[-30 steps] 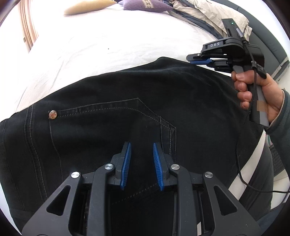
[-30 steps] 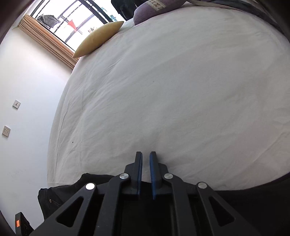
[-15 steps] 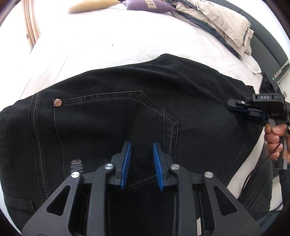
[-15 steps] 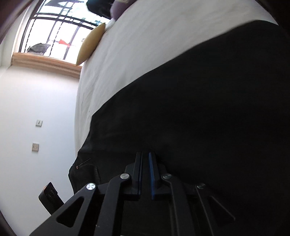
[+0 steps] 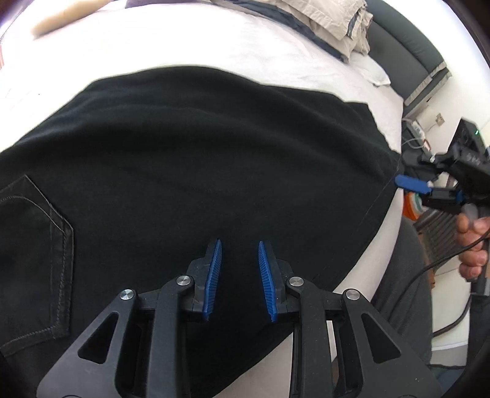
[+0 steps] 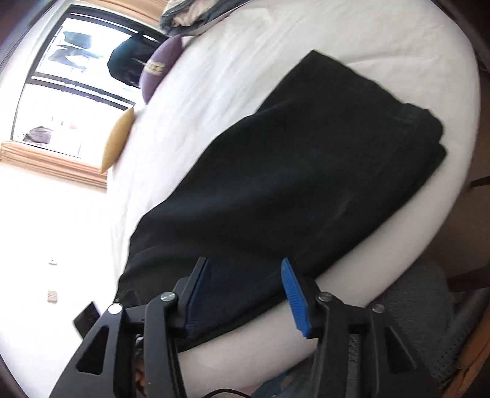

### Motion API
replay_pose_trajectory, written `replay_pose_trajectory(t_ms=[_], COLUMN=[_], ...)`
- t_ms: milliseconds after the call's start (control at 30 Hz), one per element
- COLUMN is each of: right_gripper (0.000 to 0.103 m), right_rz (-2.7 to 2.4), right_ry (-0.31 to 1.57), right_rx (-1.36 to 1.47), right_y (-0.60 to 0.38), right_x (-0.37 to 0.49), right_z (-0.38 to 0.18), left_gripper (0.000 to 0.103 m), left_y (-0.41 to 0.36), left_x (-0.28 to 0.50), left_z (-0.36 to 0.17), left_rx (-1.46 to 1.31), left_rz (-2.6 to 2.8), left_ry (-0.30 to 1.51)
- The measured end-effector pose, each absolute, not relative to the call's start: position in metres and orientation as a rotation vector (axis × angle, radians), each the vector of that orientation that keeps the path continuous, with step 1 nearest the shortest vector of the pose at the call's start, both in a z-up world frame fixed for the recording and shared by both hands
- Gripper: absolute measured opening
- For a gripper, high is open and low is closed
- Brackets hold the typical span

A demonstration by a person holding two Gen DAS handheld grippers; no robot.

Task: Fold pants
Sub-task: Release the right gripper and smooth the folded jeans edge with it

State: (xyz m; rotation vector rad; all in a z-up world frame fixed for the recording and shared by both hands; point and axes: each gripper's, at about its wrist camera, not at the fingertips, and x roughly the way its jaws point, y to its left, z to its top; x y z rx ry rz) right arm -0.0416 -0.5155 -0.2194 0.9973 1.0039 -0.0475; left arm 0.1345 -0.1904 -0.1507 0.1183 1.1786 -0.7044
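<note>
Black jeans [image 5: 196, 159] lie flat on the white bed, folded lengthwise; a back pocket [image 5: 33, 254] shows at the left. My left gripper [image 5: 239, 245] is open and empty, just above the fabric near the bed's front edge. The right gripper [image 5: 412, 185] shows at the far right, off the pants' end. In the right wrist view the jeans [image 6: 291, 183] stretch away with stacked leg ends [image 6: 422, 134] at the far right. My right gripper [image 6: 245, 264] is open wide and empty above the pants' near edge.
The white bed sheet [image 5: 153, 39] extends behind the pants. Folded beige clothes [image 5: 330, 18] lie at the back right. A yellow pillow [image 6: 118, 139] and a purple cushion [image 6: 160, 67] sit by the window. My dark-clad leg [image 5: 404, 275] is beside the bed.
The right gripper went from shut to open and swung over to the pants' end. The left view shifted right along the pants; the pocket now sits at the far left.
</note>
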Motion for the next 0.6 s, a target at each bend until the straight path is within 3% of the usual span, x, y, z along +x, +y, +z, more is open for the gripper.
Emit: replay_pose_trajectory(t_ms=[133,200,267,333,400,467,600], right_gripper=[0.053,0.038,0.012,0.003,0.008,0.03,0.04], right_rz=[0.017,0.01,-0.014,-0.038,-0.087,-0.074,0.083], right_ry=[1.119,1.152,1.184,1.227,1.257,1.202,1.135], right_rx=[0.992,0.921,0.893,0.905,0.836,0.808,0.488], right_y=[-0.488,-0.482,-0.488,-0.499,-0.497,-0.493,-0.424], right_x=[-0.021,-0.018,-0.021,-0.029,-0.031,-0.033,0.004], right_z=[-0.248,-0.26,-0.259,-0.259,-0.246,-0.224,-0.189], left_gripper=[0.024,0.024,0.024,0.024,0.024,0.024,0.024], left_y=[-0.187,-0.177,-0.166,-0.159,-0.157,-0.16,-0.157], left_x=[0.111,0.102,0.095,0.085,0.08,0.083,0.072], left_z=[-0.148,-0.15,-0.151,-0.152,-0.152,-0.153,-0.157], left_rx=[0.191,0.174,0.142,0.138,0.148,0.151,0.156], left_rz=[-0.731,-0.741,-0.746,-0.747,-0.746,-0.742,-0.743], left_ry=[1.18,1.187,1.199,1.203,1.199,1.203,1.207])
